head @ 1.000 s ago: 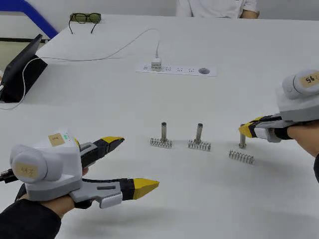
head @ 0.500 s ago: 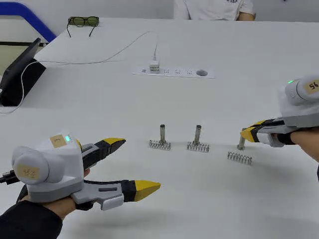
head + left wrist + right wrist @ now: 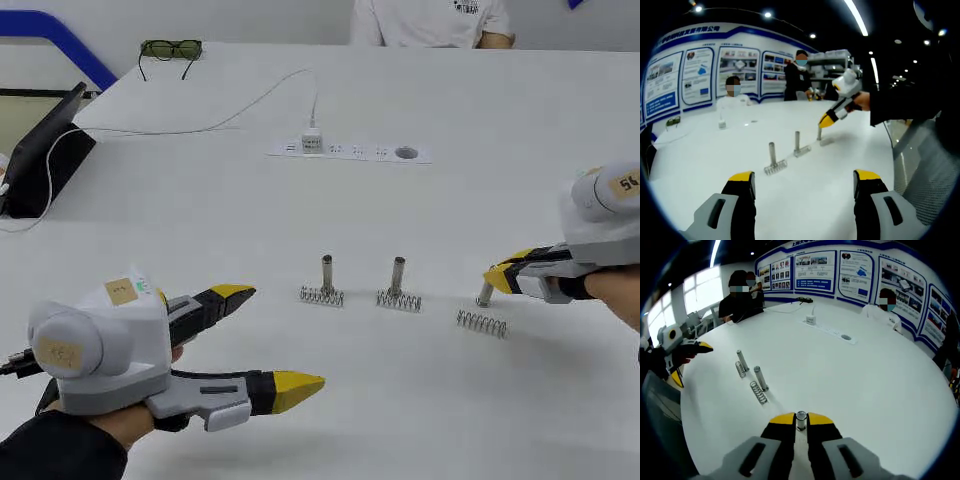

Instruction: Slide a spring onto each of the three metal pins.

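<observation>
On the table (image 3: 300,200): we see three pins (image 3: 398,272) upright, springs (image 3: 399,300) lying at their bases.
Left gripper (image 3: 275,337): jaws wide apart, empty.
Right gripper (image 3: 497,280): jaws closed, seemingly on the right pin (image 3: 801,419).

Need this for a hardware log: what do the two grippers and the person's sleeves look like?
The left gripper and right gripper match: pale grey bodies, black fingers with yellow tips. Each carries a tan sticker with handwritten marks. A dark cable leaves the left one's rear. Both sleeves are black.
</observation>
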